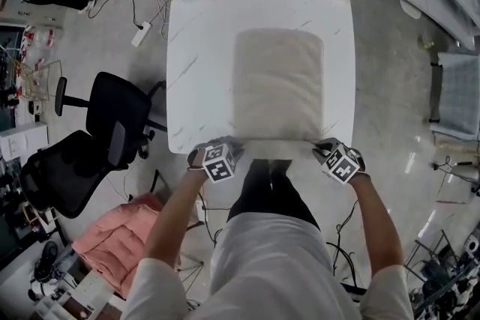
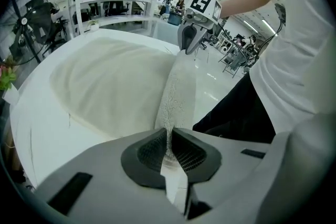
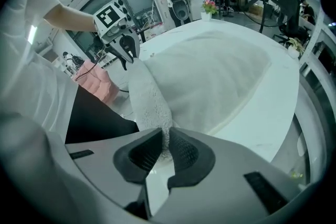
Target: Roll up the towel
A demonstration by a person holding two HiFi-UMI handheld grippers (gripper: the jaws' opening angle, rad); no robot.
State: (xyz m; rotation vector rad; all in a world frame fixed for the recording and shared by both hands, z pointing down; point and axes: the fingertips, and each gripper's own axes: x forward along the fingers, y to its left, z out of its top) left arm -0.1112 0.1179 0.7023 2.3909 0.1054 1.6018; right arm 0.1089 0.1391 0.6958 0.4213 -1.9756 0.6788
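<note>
A white table (image 1: pixel 195 49) stretches away ahead of both pairs of jaws. The cream towel (image 1: pixel 277 86) lies flat on it beyond the jaws, and its near edge is raised into a ridge running from one pair to the other. The left gripper (image 2: pixel 169 145) pinches one near corner between its pads. The right gripper (image 3: pixel 165 147) pinches the other corner the same way.

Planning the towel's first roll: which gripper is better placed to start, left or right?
Neither: left gripper and right gripper each pinch a near corner of the towel at the table edge; probably roll together.
</note>
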